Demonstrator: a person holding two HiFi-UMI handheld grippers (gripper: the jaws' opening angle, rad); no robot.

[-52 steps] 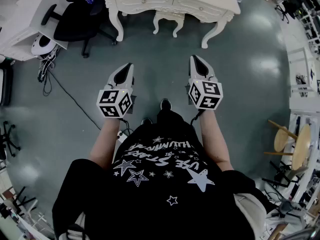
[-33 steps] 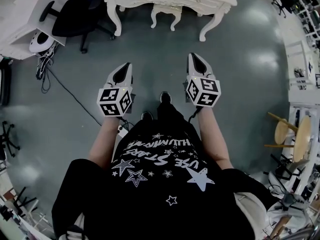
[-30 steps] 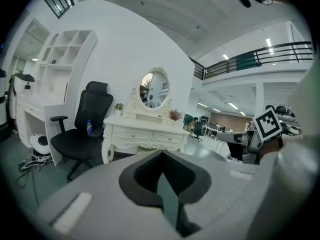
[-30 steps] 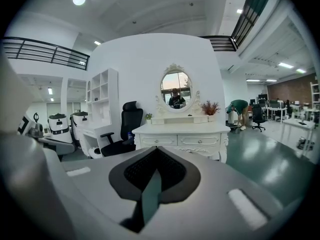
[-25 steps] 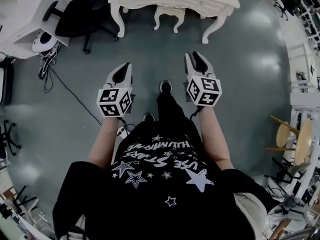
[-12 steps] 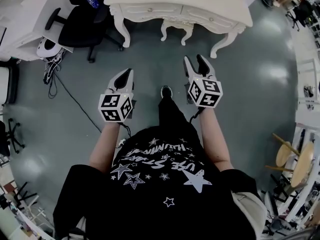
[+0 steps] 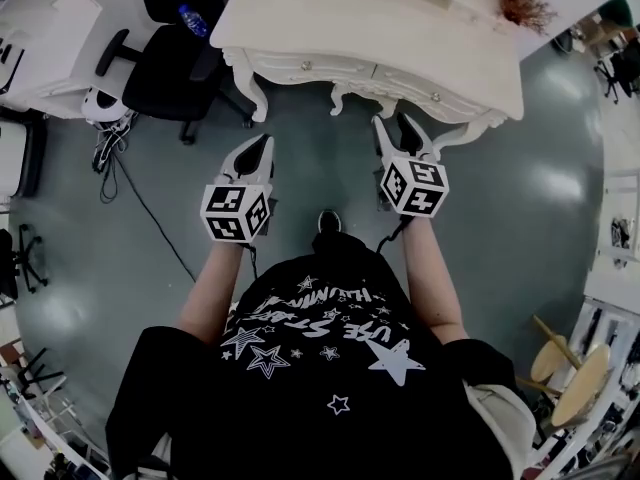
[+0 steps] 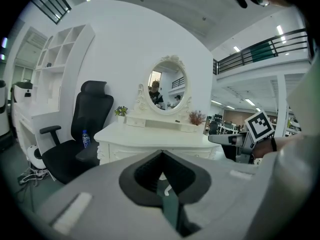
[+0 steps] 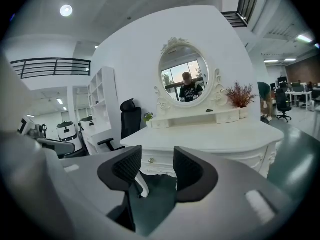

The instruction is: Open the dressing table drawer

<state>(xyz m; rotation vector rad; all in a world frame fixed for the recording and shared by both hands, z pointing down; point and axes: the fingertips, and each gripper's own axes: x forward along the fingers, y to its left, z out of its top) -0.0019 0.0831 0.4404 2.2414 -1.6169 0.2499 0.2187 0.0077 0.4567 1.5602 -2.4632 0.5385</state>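
Jaws of the right gripper (image 9: 156, 164) stood apart and empty, having just been opening, while the left gripper (image 8: 161, 155) was closed on nothing. Just ahead, the white carved dressing table (image 7: 380, 28) showed its small-knobbed drawer (image 7: 415, 86) shut and untouched: the approach looked nearly done, grasp and pull remaining. Lettering on the person's black star-printed shirt (image 7: 320, 338) resisted reading.

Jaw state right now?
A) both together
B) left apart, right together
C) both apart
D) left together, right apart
D: the left gripper has its jaws meeting at the tips on nothing; the right gripper has its jaws apart, just opened wide then eased in slightly, empty, with the dressing table beyond.
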